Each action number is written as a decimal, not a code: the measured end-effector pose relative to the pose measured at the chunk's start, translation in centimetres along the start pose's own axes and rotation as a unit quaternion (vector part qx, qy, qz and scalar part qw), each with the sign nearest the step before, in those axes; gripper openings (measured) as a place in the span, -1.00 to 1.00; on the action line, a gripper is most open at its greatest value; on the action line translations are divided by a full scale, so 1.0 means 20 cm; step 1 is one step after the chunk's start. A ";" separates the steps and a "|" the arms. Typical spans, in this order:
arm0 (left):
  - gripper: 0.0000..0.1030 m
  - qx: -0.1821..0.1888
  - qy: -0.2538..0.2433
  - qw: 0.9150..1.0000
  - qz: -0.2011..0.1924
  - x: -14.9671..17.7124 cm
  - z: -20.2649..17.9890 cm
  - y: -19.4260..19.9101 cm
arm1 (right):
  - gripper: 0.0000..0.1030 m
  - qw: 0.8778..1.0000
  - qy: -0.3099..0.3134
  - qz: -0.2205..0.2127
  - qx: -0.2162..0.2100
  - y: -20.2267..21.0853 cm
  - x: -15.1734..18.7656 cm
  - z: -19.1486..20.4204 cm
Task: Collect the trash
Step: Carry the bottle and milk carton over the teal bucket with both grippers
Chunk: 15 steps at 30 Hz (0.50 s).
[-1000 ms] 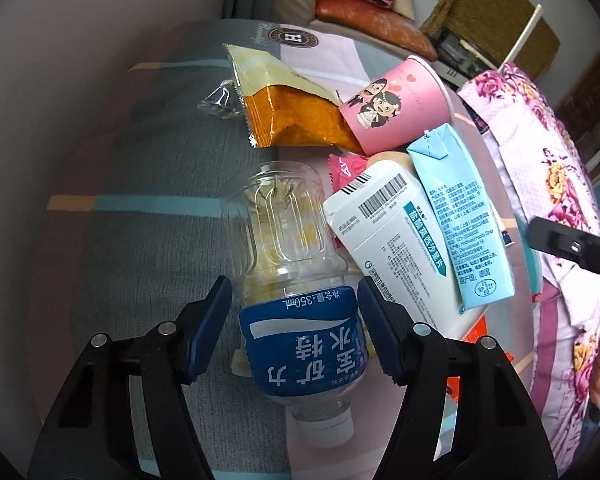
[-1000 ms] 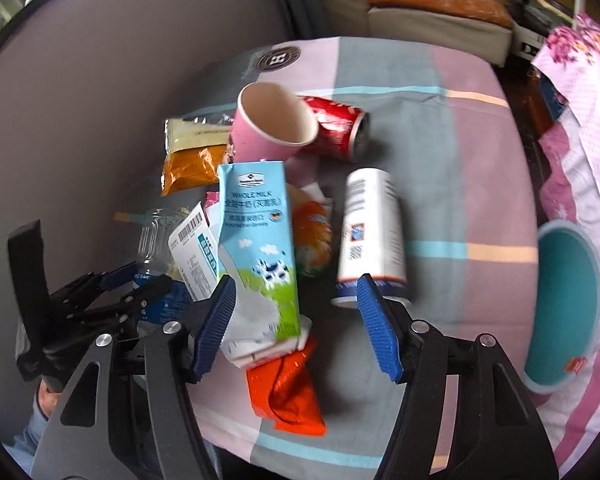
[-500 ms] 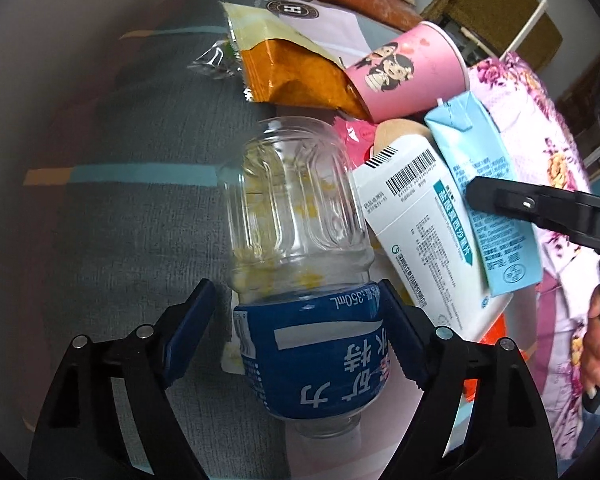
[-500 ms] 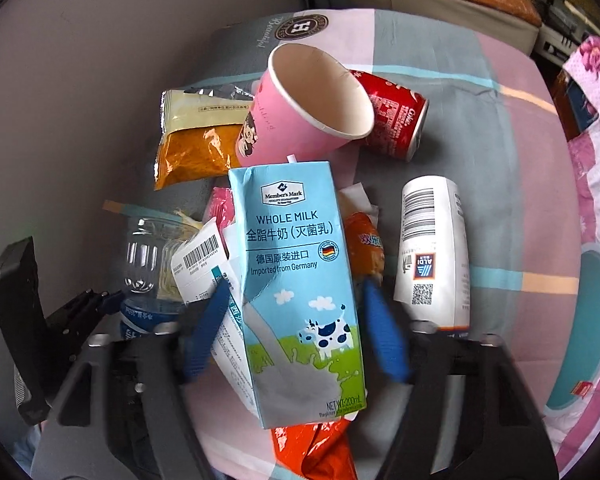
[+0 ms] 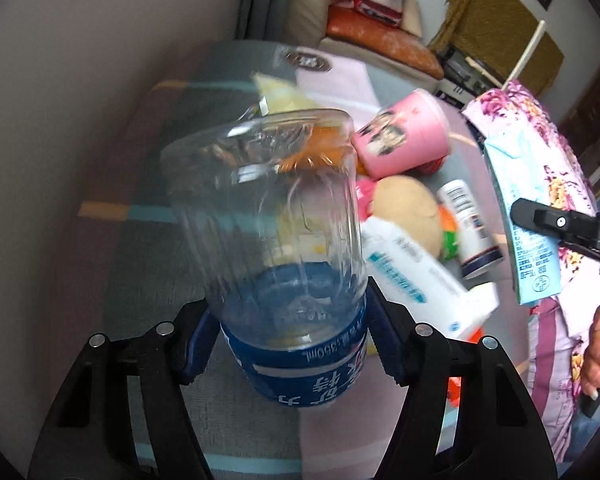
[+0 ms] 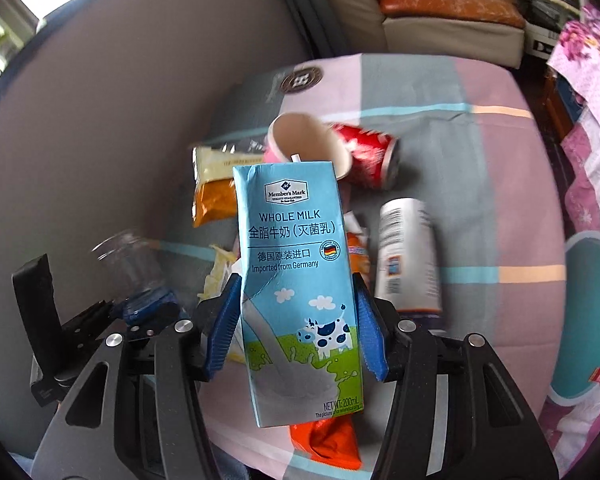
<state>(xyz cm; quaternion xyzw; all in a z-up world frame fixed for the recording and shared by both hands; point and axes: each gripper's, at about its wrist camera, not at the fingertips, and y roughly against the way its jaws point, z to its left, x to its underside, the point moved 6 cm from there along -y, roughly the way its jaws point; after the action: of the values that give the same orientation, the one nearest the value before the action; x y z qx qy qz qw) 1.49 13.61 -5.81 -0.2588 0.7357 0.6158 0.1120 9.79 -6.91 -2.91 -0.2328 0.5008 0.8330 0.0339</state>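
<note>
Left gripper (image 5: pixel 292 344) clamps the plastic bottle (image 5: pixel 276 240); right gripper (image 6: pixel 296 328) clamps the milk carton (image 6: pixel 296 280); both clear of the bed (image 6: pixel 480 160). Left behind: pink cup (image 6: pixel 308 148), red can (image 6: pixel 368 152), snack bag (image 6: pixel 216 184), white can (image 6: pixel 408 252). Nothing binned yet.

Striped tablecloth (image 6: pixel 480 152), beige sofa (image 6: pixel 440 28) w/ orange cushion (image 6: pixel 448 4) behind.

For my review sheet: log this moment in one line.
left hand-held gripper: shut on water bottle | right hand-held gripper: shut on milk carton | both lifted
</note>
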 end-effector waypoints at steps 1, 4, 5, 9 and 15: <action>0.31 0.003 -0.009 1.000 -0.005 -0.02 -0.03 0.02 | 0.00 1.000 -0.006 -0.006 0.000 0.03 0.00 -0.02; 0.31 0.006 -0.035 0.999 -0.018 -0.06 -0.15 0.05 | 0.00 0.999 -0.029 -0.029 0.002 0.13 0.00 -0.13; 0.31 0.010 -0.041 0.999 -0.016 -0.07 -0.19 0.04 | 0.00 0.999 -0.038 -0.034 0.002 0.16 0.01 -0.17; 0.31 0.041 -0.058 0.997 -0.009 -0.08 -0.36 0.04 | 0.00 0.996 -0.074 -0.058 0.007 0.29 0.06 -0.35; 0.31 0.067 -0.123 0.990 -0.020 -0.13 -0.70 0.09 | 0.00 0.986 -0.126 -0.106 0.021 0.49 0.13 -0.61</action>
<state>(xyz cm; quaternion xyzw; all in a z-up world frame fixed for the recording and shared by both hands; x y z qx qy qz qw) 4.85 0.94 -0.09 -0.1878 0.7504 0.5900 0.2313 9.05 -22.65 -0.77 -0.1768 0.4820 0.8369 0.1898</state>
